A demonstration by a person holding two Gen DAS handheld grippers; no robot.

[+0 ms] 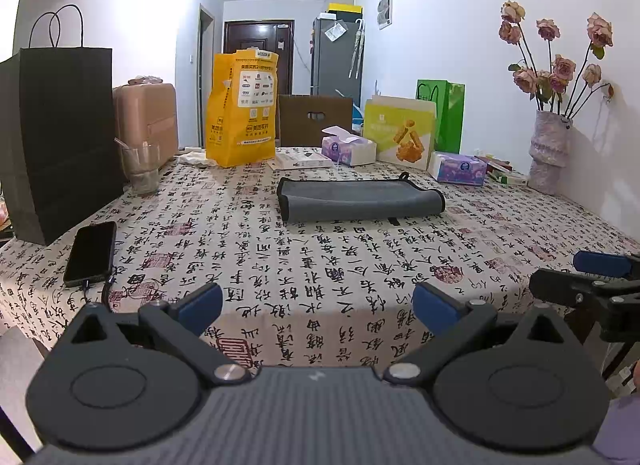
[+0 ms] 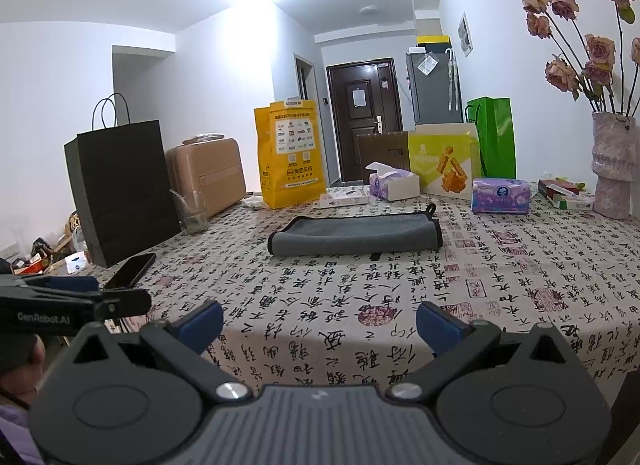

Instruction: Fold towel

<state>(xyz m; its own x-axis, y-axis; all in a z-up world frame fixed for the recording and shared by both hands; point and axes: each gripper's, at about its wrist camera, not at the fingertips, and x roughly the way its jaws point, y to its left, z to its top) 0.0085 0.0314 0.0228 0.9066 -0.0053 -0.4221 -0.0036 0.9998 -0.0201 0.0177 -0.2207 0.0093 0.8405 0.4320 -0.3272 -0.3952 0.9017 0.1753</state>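
The left gripper (image 1: pixel 318 303) is hovering over the near edge of the table, its blue-padded fingers (image 1: pixel 200 305) spread wide apart and gripping nothing. The right gripper (image 2: pixel 320 323) is hanging beside it at the same near edge, jaws likewise standing fully apart and empty; each one is showing at the margin of the other's view.

Beyond both grippers, past a bare stretch of the calligraphy-printed tablecloth (image 1: pixel 320 265), the grey towel (image 1: pixel 360 199) is lying folded into a flat, long rectangle toward the far middle of the table, its dark-trimmed edges stacked and a small hanging loop (image 2: pixel 431 208) poking out at its far right corner. Neither gripper is touching it.

A black phone (image 1: pixel 90 253) is resting near the left edge with a cable plugged in, and a black paper bag (image 1: pixel 60 137) is standing upright just behind it. A clear glass (image 1: pixel 140 169) is sitting beside the bag. Along the far edge, a yellow bag (image 1: pixel 242 109), a tissue box (image 1: pixel 348 147), a purple tissue pack (image 1: pixel 458 169) and a green bag (image 1: pixel 444 113) are lining up. A vase of dried roses (image 1: pixel 550 149) is standing at the far right corner.
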